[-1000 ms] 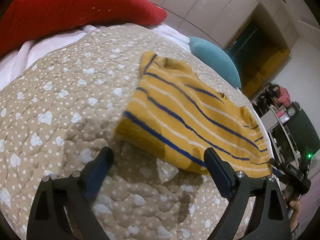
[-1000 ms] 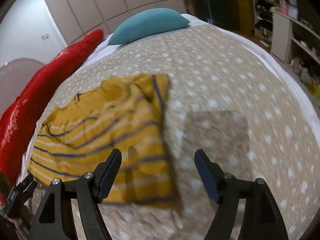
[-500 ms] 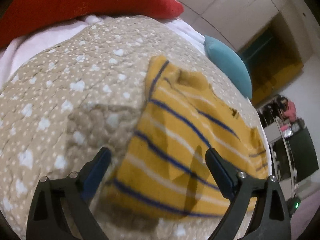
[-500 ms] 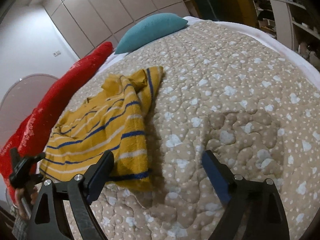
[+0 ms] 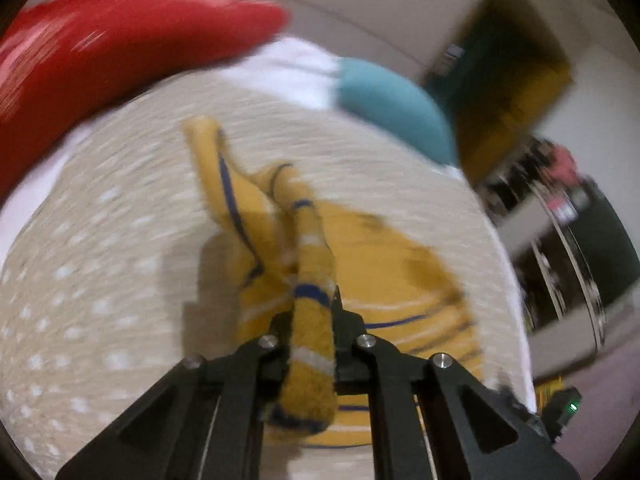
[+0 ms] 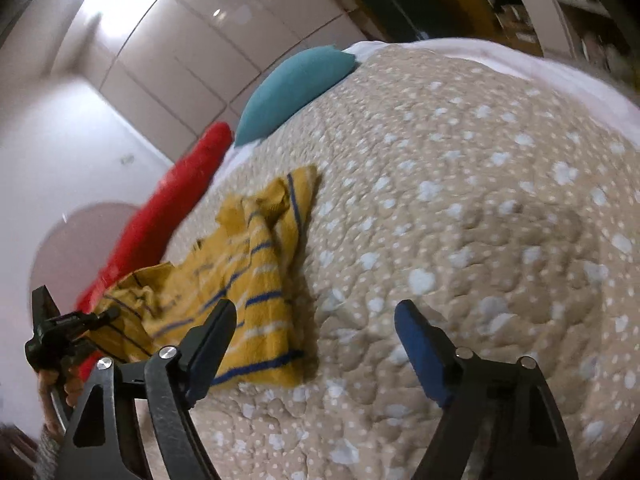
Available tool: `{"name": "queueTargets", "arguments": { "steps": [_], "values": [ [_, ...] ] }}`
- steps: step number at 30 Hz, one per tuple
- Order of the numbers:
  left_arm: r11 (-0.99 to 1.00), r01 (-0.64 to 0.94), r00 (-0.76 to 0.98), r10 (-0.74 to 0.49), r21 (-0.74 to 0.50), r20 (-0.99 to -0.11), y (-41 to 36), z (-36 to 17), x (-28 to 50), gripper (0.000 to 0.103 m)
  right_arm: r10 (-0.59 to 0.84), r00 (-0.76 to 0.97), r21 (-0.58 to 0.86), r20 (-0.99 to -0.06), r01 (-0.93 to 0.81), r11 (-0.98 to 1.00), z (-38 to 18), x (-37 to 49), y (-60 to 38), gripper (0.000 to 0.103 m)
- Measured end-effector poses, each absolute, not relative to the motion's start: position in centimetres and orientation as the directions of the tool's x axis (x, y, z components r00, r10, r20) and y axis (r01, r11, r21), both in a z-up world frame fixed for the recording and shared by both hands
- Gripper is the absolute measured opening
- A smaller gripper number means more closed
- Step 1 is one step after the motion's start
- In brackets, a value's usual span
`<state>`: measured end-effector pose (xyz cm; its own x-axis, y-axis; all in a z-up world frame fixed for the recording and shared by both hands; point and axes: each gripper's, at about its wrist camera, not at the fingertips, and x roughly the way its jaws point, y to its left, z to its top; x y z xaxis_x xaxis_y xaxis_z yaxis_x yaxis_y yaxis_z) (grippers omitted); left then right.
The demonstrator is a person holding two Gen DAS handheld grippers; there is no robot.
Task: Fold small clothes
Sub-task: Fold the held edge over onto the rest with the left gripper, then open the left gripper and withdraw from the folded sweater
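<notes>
One bunched edge of the mustard-yellow, blue-striped knit garment (image 5: pixel 312 344) is being clenched by the left gripper (image 5: pixel 310 320) at 6 o'clock; its jaws have just been closing — slippage is being risked. The right gripper (image 6: pixel 316 320) is being held spread, empty, over the beige spotted quilt (image 6: pixel 460 184).

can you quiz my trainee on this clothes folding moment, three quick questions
1. True or false: the left gripper is shut on the striped shirt.
2. Is the right gripper A) open over the quilt, or B) shut on the blue pillow?
3. What colour is the long cushion beyond the shirt?

Key: 1 true; 2 A; 3 red.
</notes>
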<state>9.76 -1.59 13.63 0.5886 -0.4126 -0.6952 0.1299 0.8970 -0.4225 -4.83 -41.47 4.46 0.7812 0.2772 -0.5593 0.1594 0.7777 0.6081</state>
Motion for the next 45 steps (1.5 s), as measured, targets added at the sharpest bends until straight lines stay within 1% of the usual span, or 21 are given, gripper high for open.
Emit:
{"name": "queueTargets", "arguments": {
  "steps": [2, 5, 8, 11, 13, 14, 15, 16, 17, 18, 20, 24, 29, 34, 35, 36, 38, 39, 41, 43, 45],
  "values": [
    [0.88, 0.243, 0.558, -0.472, -0.409, -0.683, -7.8, 15.1, 9.6, 0.008, 0.268, 0.789, 0.619, -0.553, 0.173, 0.766, 4.6, -5.3, -42.6, 0.082],
    [0.826, 0.38, 0.464, -0.56, -0.417, -0.687, -16.2, 14.8, 9.1, 0.008, 0.247, 0.806, 0.635, -0.539, 0.196, 0.747, 4.8, -6.2, -44.6, 0.081],
    [0.813, 0.46, 0.385, -0.545, -0.357, -0.745, -23.1, 11.6, 7.8, 0.008, 0.223, 0.817, 0.637, -0.532, 0.212, 0.741, 5.1, -6.7, -46.0, 0.081],
    [0.821, 0.473, 0.327, -0.502, -0.321, -0.801, -25.7, 7.9, 6.8, 0.011, 0.221, 0.816, 0.643, -0.534, 0.222, 0.733, 4.9, -6.9, -47.3, 0.081],
    [0.816, 0.479, 0.334, -0.511, -0.324, -0.792, -25.0, 7.5, 5.9, 0.013, 0.236, 0.815, 0.659, -0.529, 0.219, 0.72, 4.8, -6.7, -47.8, 0.081],
    [0.8, 0.479, 0.332, -0.547, -0.362, -0.769, -23.9, 8.1, 5.4, 0.017, 0.238, 0.813, 0.656, -0.531, 0.216, 0.723, 4.9, -6.7, -47.8, 0.082],
    [0.783, 0.477, 0.327, -0.579, -0.398, -0.747, -23.0, 8.5, 4.9, 0.028, 0.237, 0.812, 0.651, -0.533, 0.214, 0.728, 4.9, -6.7, -47.8, 0.082],
    [0.763, 0.475, 0.323, -0.615, -0.438, -0.72, -21.5, 9.2, 4.3, 0.044, 0.236, 0.812, 0.645, -0.535, 0.212, 0.734, 5.0, -6.6, -47.6, 0.082],
    [0.748, 0.471, 0.339, -0.642, -0.467, -0.688, -19.7, 10.1, 3.5, 0.053, 0.233, 0.812, 0.641, -0.535, 0.211, 0.738, 5.1, -6.6, -47.6, 0.082],
    [0.75, 0.471, 0.363, -0.645, -0.465, -0.673, -19.0, 10.6, 3.1, 0.064, 0.229, 0.812, 0.637, -0.537, 0.212, 0.741, 5.2, -6.6, -47.5, 0.082],
    [0.783, 0.467, 0.441, -0.61, -0.412, -0.659, -16.6, 11.9, 1.7, 0.067, 0.225, 0.812, 0.633, -0.538, 0.214, 0.744, 5.1, -6.4, -47.1, 0.082],
    [0.847, 0.424, 0.508, -0.516, -0.321, -0.69, -13.2, 11.7, 0.7, 0.069, 0.214, 0.819, 0.626, -0.533, 0.211, 0.751, 5.3, -6.8, -46.3, 0.082],
    [0.872, 0.348, 0.502, -0.483, -0.344, -0.717, -10.9, 9.1, 1.3, 0.069, 0.263, 0.831, 0.614, -0.49, 0.116, 0.78, 7.0, -7.1, -43.0, 0.082],
    [0.887, 0.318, 0.516, -0.457, -0.333, -0.724, -9.9, 8.1, 1.5, 0.069, 0.301, 0.831, 0.52, -0.468, -0.016, 0.854, 9.5, -7.1, -38.0, 0.081],
    [0.892, 0.316, 0.518, -0.448, -0.324, -0.728, -9.9, 8.0, 1.5, 0.069, 0.306, 0.826, 0.493, -0.474, -0.039, 0.869, 9.7, -6.9, -37.0, 0.073],
    [0.895, 0.313, 0.518, -0.442, -0.319, -0.732, -9.7, 7.8, 1.3, 0.069, 0.303, 0.82, 0.465, -0.485, -0.051, 0.884, 9.8, -6.7, -36.1, 0.061],
    [0.9, 0.305, 0.509, -0.43, -0.31, -0.746, -10.1, 7.1, 1.6, 0.069, 0.274, 0.808, 0.411, -0.522, -0.043, 0.911, 9.4, -6.0, -34.9, 0.054],
    [0.903, 0.3, 0.505, -0.424, -0.308, -0.752, -10.2, 6.9, 1.7, 0.069, 0.26, 0.802, 0.4, -0.537, -0.029, 0.916, 9.0, -5.6, -34.9, 0.04],
    [0.906, 0.29, 0.496, -0.418, -0.308, -0.761, -10.4, 6.3, 1.9, 0.069, 0.245, 0.77, 0.408, -0.589, 0.022, 0.913, 7.5, -4.8, -35.7, 0.018],
    [0.904, 0.287, 0.491, -0.423, -0.317, -0.762, -10.4, 6.0, 2.1, 0.069, 0.225, 0.731, 0.441, -0.644, 0.115, 0.89, 5.6, -4.0, -37.5, 0.017],
    [0.901, 0.288, 0.489, -0.43, -0.325, -0.759, -10.4, 5.9, 2.3, 0.069, 0.237, 0.696, 0.491, -0.678, 0.19, 0.85, 4.0, -3.7, -39.8, 0.007]
  ]
}}
